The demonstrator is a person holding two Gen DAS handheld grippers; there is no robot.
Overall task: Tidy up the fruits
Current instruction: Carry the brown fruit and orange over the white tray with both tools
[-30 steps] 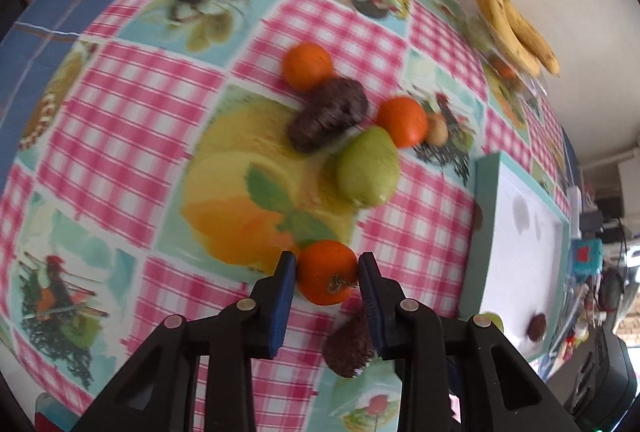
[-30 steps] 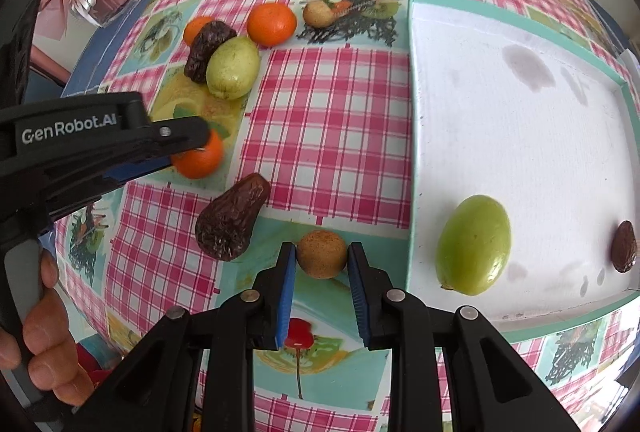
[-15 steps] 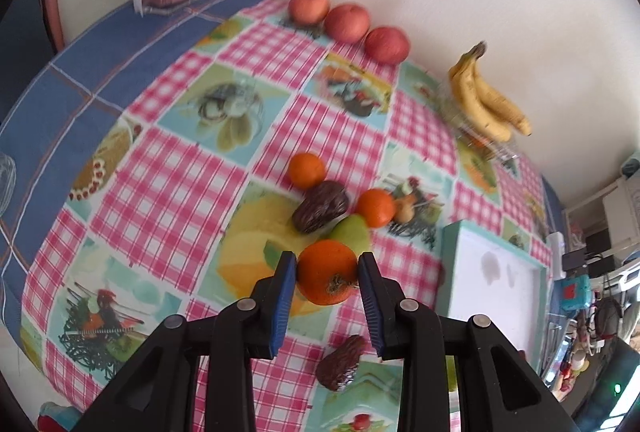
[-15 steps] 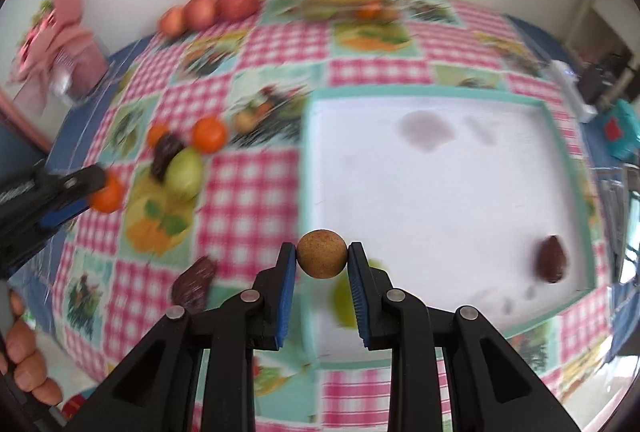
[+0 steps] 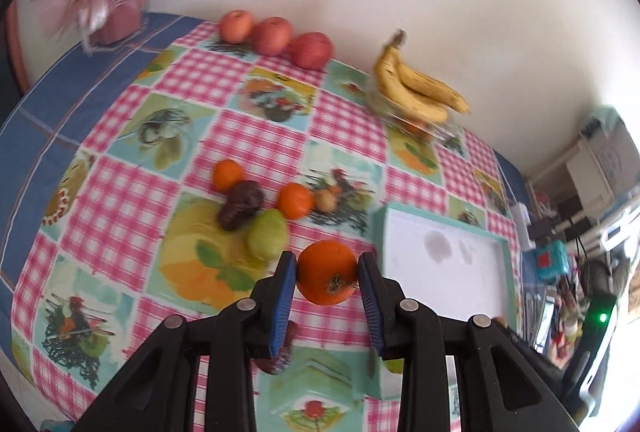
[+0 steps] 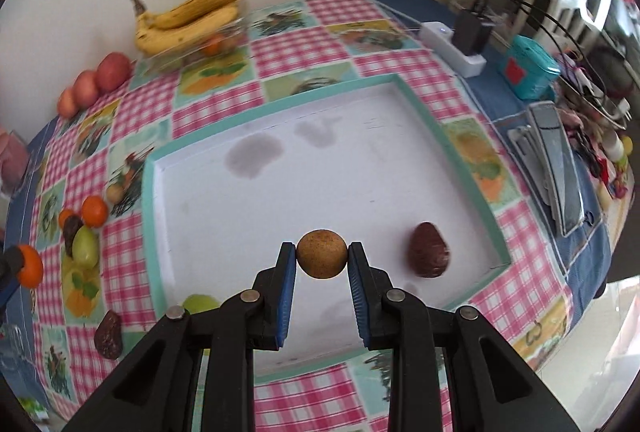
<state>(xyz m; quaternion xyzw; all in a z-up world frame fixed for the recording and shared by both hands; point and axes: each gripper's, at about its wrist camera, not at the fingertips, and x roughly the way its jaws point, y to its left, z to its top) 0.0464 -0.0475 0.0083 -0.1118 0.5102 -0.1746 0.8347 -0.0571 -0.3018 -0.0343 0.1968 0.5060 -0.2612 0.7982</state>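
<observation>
The left hand-held gripper (image 5: 327, 274) is clamped on an orange (image 5: 327, 272), carried above the table (image 5: 120, 191) short of the white tray (image 5: 440, 272); the right hand-held gripper (image 6: 322, 260) grips a small brown fruit (image 6: 322, 259) over the tray – both in the carrying step. Next, lower and release clear of the dark fruit (image 6: 428, 250) and green fruit (image 6: 198, 302) already inside – loose fruit remains at left

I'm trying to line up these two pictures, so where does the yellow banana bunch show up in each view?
Left wrist: yellow banana bunch upper right of centre, by the wall.
Right wrist: bunch upper left, by the wall.
Shared landmark: the teal-rimmed white tray lies on the near side of the bananas in both.
</observation>
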